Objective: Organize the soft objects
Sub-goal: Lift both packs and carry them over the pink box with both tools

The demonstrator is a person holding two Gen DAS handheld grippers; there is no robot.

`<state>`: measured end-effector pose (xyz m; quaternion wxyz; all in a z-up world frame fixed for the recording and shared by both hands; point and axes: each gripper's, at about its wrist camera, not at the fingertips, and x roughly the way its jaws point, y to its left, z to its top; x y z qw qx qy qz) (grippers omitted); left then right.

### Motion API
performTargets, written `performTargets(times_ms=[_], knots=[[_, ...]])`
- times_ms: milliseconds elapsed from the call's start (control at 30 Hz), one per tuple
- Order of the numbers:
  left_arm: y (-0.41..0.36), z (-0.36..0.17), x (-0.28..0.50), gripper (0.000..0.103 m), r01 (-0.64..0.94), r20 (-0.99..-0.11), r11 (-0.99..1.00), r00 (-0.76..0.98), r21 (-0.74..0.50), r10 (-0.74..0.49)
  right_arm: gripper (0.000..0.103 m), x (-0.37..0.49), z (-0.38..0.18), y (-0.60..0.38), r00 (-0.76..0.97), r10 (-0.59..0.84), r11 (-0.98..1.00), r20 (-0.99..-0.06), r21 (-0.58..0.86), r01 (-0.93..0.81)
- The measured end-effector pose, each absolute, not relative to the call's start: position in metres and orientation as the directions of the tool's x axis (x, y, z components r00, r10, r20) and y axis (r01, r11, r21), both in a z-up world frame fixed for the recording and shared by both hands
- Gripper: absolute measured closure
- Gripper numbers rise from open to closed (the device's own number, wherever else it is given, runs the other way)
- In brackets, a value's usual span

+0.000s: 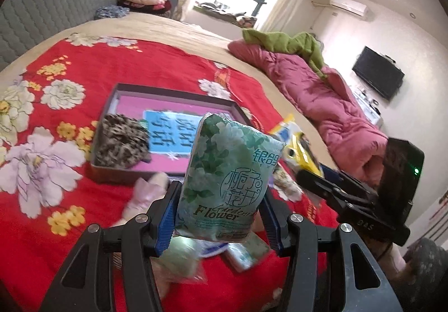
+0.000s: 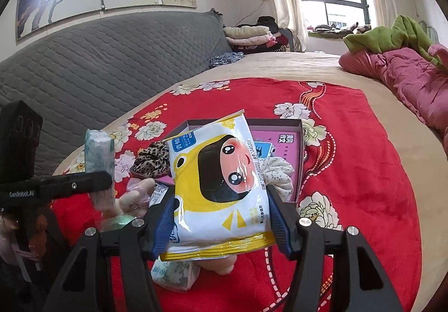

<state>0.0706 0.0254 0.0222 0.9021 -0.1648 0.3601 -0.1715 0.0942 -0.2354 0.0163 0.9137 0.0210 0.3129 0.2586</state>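
My left gripper [image 1: 219, 215] is shut on a green floral tissue pack [image 1: 226, 177], held upright above the red blanket. That pack [image 2: 99, 160] also shows at the left of the right wrist view. My right gripper [image 2: 221, 223] is shut on a yellow-and-white wipes packet [image 2: 221, 180] with a cartoon face. Beyond both lies a shallow box [image 1: 120, 89] with a pink floor; a leopard-print scrunchie [image 1: 123, 141] rests in its near left corner. A white floral scrunchie [image 2: 278, 174] sits in the box behind the wipes packet.
More tissue packs [image 2: 176, 274] and a pale plush toy [image 2: 134, 197] lie on the red flowered blanket [image 2: 364, 200] under the grippers. A crumpled pink quilt [image 1: 330, 107] with a green garment lies to the right. A grey quilted headboard [image 2: 112, 68] stands on the left.
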Motion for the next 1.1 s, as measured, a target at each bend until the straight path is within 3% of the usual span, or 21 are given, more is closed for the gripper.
performTargets(times_ms=[333, 1100], knots=[[0.053, 0.023, 0.096, 0.048, 0.116, -0.610, 0.925, 0.721, -0.363, -0.330, 0.043, 0.101, 0.015, -0.236, 0.682, 0.477, 0.873, -0.555, 0.209, -0.441], [0.065, 0.013, 0.132, 0.048, 0.079, -0.628, 0.943, 0.728, -0.324, -0.277, 0.043, 0.120, 0.022, -0.241, 0.723, 0.457, 0.887, -0.518, 0.206, -0.413]])
